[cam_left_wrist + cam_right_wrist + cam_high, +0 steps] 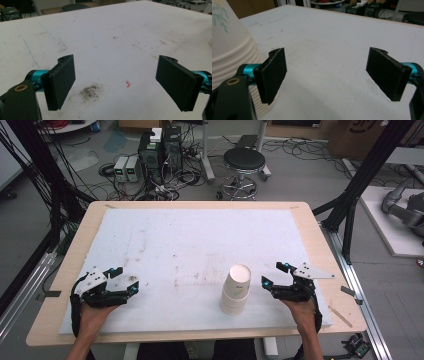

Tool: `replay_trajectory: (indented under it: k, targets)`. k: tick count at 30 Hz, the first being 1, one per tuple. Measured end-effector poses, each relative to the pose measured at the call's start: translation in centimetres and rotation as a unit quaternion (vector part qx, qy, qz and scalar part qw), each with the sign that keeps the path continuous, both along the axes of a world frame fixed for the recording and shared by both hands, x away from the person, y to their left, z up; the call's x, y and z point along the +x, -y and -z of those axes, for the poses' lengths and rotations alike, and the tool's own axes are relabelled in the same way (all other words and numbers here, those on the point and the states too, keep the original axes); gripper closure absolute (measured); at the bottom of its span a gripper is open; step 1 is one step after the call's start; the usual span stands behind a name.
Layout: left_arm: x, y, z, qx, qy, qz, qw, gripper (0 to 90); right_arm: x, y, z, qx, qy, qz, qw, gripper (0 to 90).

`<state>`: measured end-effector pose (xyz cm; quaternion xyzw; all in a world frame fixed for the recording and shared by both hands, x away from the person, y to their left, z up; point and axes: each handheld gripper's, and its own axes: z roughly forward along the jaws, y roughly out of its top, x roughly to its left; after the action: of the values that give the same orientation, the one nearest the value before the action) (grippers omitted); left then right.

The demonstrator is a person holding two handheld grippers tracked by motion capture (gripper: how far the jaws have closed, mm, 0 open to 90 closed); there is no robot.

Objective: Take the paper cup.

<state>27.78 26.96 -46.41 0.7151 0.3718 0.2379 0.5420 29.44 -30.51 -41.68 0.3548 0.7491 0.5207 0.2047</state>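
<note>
High view: stack of white paper cups (pixel 236 290), upside down, stands on white mat (pixel 200 235) near table's front edge, right of middle. Right gripper (pixel 274 274) just beside stack, jaws apart, empty. Left gripper (pixel 125 279) near front left corner, jaws apart, empty.

Left gripper view: both jaws wide over stained mat; small orange scrap (pixel 128 84) between them.

Right gripper view: stack (pixel 234 55) beside left jaw; faint green leaf print, no readable writing.
</note>
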Motion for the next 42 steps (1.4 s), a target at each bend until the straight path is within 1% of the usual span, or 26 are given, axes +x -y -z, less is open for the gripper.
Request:
replay_trajectory:
  k: [7, 8, 9, 10, 11, 12, 15, 16, 21, 25, 26, 27, 28, 31, 33, 34, 35, 36, 37, 38, 39, 40, 41, 42]
  targets:
    - [0.0, 0.0, 0.0, 0.001, 0.001, 0.000, 1.0000, 16.1, -0.3, 0.4, -3.5, -0.009, 0.017, -0.014, 0.9997, 17.0]
    - [0.0, 0.0, 0.0, 0.001, 0.001, 0.000, 1.0000, 16.1, -0.3, 0.4, -3.5, -0.009, 0.017, -0.014, 0.9997, 17.0]
    - [0.0, 0.0, 0.0, 0.001, 0.001, 0.001, 1.0000, 16.1, -0.3, 0.4, -4.6, -0.014, 0.023, -0.020, 0.9994, 17.0]
    - [0.0, 0.0, 0.0, 0.001, 0.001, 0.001, 1.0000, 16.1, -0.4, 0.3, -5.2, -0.017, 0.026, -0.023, 0.9993, 17.0]
    - [0.0, 0.0, 0.0, 0.001, 0.001, 0.001, 1.0000, 16.1, -0.4, 0.3, -5.2, -0.017, 0.026, -0.023, 0.9993, 17.0]
    - [0.0, 0.0, 0.0, 0.001, -0.001, 0.001, 1.0000, 16.1, -0.4, 0.2, -6.4, -0.018, 0.030, -0.030, 0.9989, 17.0]
    - [0.1, 0.0, 0.0, -0.001, -0.004, 0.000, 1.0000, 16.1, -0.4, -0.2, -8.0, -0.024, 0.039, -0.042, 0.9981, 17.1]
    - [0.1, 0.0, 0.0, -0.001, -0.004, 0.000, 1.0000, 16.1, -0.5, -0.3, -8.5, -0.027, 0.038, -0.044, 0.9979, 17.1]
    - [0.0, 0.0, 0.0, -0.002, -0.001, 0.001, 1.0000, 16.1, -0.5, -0.8, -10.5, -0.037, 0.048, -0.064, 0.9961, 17.0]
    - [0.1, -0.1, 0.0, -0.003, -0.001, 0.003, 1.0000, 16.1, -0.4, -1.1, -11.6, -0.041, 0.046, -0.083, 0.9946, 17.1]
    - [0.1, -0.1, 0.0, -0.003, -0.001, 0.003, 1.0000, 16.1, -0.4, -1.1, -11.6, -0.041, 0.046, -0.083, 0.9946, 17.1]
    - [0.1, -0.1, 0.0, -0.003, -0.003, 0.003, 1.0000, 16.1, -0.4, -1.2, -11.8, -0.042, 0.042, -0.092, 0.9940, 17.0]
    - [0.1, -0.1, 0.0, -0.005, -0.003, 0.003, 1.0000, 16.1, -0.3, -1.4, -12.2, -0.046, 0.035, -0.110, 0.9923, 17.1]
    - [0.1, -0.1, 0.0, -0.003, -0.003, 0.005, 1.0000, 16.1, -0.1, -1.9, -12.6, -0.050, 0.019, -0.144, 0.9881, 17.1]
    - [0.1, 0.0, 0.0, -0.002, -0.003, 0.005, 1.0000, 16.1, 0.0, -2.3, -12.8, -0.057, 0.012, -0.168, 0.9841, 17.0]
    - [0.1, -0.1, 0.0, -0.001, -0.003, 0.005, 1.0000, 16.1, 0.0, -2.3, -12.8, -0.057, 0.012, -0.168, 0.9841, 17.0]
    - [0.1, -0.1, 0.0, -0.002, -0.004, 0.004, 1.0000, 16.1, 0.1, -2.7, -13.1, -0.062, 0.005, -0.189, 0.9801, 17.1]
    - [0.1, -0.1, 0.0, -0.002, -0.004, 0.004, 1.0000, 16.1, 0.1, -2.9, -13.3, -0.064, 0.003, -0.200, 0.9777, 17.0]
    - [0.1, -0.1, 0.0, -0.003, -0.005, 0.004, 1.0000, 16.1, 0.1, -2.9, -13.3, -0.064, 0.003, -0.200, 0.9777, 17.0]
    - [0.1, -0.1, 0.0, -0.004, -0.005, 0.004, 1.0000, 16.1, 0.3, -3.2, -13.6, -0.069, -0.001, -0.217, 0.9738, 17.0]
    - [0.1, -0.1, 0.0, -0.004, -0.006, 0.005, 1.0000, 16.1, 0.3, -3.5, -13.7, -0.072, -0.003, -0.227, 0.9713, 17.0]
    - [0.1, -0.1, 0.0, -0.004, -0.006, 0.005, 1.0000, 16.1, 0.3, -3.5, -13.7, -0.072, -0.003, -0.227, 0.9713, 17.0]
    - [0.1, -0.1, 0.0, -0.003, -0.006, 0.006, 1.0000, 16.1, 0.5, -3.8, -14.0, -0.075, -0.010, -0.245, 0.9665, 17.1]
    - [0.1, -0.1, 0.0, -0.004, -0.006, 0.005, 1.0000, 16.1, 0.6, -4.0, -14.1, -0.079, -0.013, -0.254, 0.9640, 17.0]
